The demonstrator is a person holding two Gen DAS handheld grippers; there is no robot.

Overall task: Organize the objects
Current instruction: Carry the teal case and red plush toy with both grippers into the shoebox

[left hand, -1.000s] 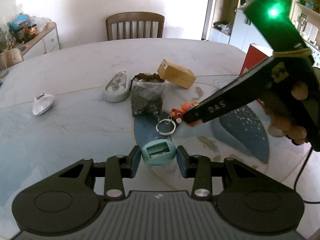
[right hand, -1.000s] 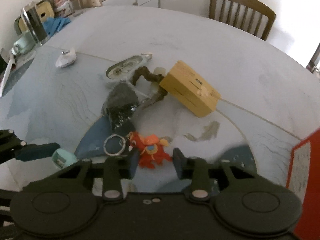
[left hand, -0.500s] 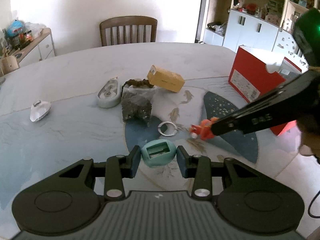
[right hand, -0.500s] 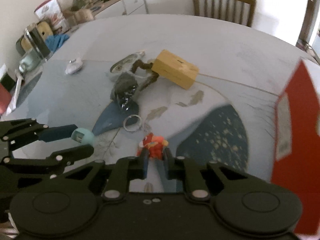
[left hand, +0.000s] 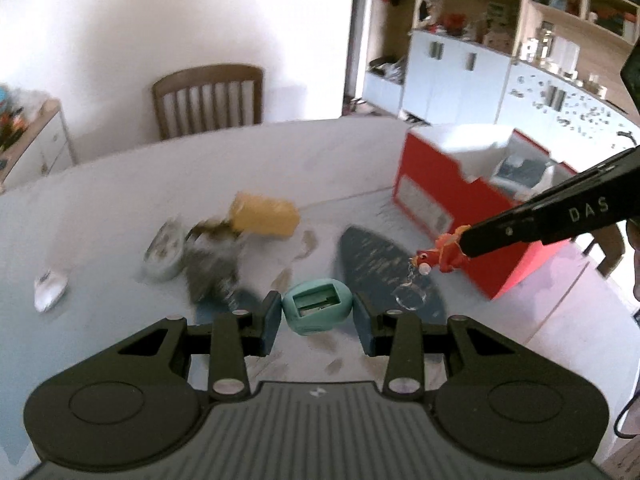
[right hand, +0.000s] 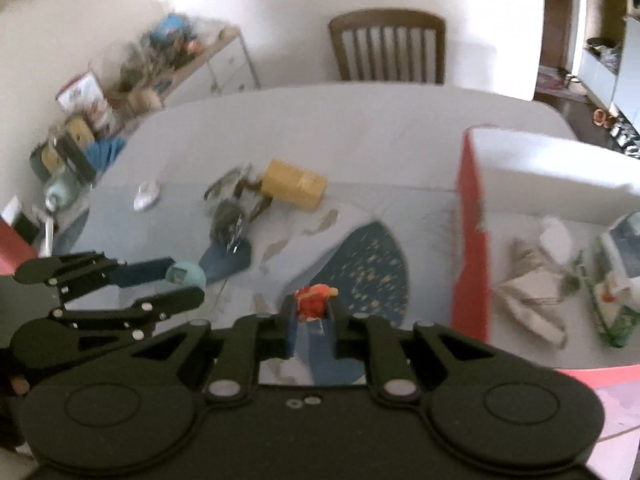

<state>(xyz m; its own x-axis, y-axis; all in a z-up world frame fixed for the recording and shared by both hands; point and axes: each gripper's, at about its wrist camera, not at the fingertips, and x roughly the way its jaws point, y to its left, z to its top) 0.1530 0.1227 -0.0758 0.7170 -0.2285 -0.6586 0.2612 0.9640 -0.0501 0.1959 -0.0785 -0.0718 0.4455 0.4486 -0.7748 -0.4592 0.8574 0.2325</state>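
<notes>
Left gripper [left hand: 316,322] clamped on a small teal case [left hand: 317,306], blue pads pressed to both its sides, opening of the case turned up toward the camera; held clear above the tabletop [left hand: 100,208] and tilted downward. Same pairing seen from the right wrist view, at lower left: left gripper [right hand: 182,284] reaching in from the left edge with the teal case [right hand: 185,274] at its tips. Right gripper [right hand: 312,320] nearly closed, pinched on a red-and-orange figure keychain [right hand: 314,300], only the top of the figure poking up between the pads; angled down over the dark blue patch on the tabletop [right hand: 360,128]. From the left wrist view, right gripper [left hand: 454,250] slanting in from the right edge, the figure keychain [left hand: 438,254] at its tip with a metal ring [left hand: 410,296] dangling below on a short chain, off the surface, just in front of the near wall of the red box [left hand: 440,188]. Red box [right hand: 472,220] open at the top, holding packets and papers, blurred. Left behind on the tabletop near its middle: a yellow box [left hand: 264,216], a dark bag [left hand: 210,270], a grey oval case [left hand: 164,254], and farther left a small white object [left hand: 50,288], all smeared by motion. Wooden chair [left hand: 208,98] at the far edge.
</notes>
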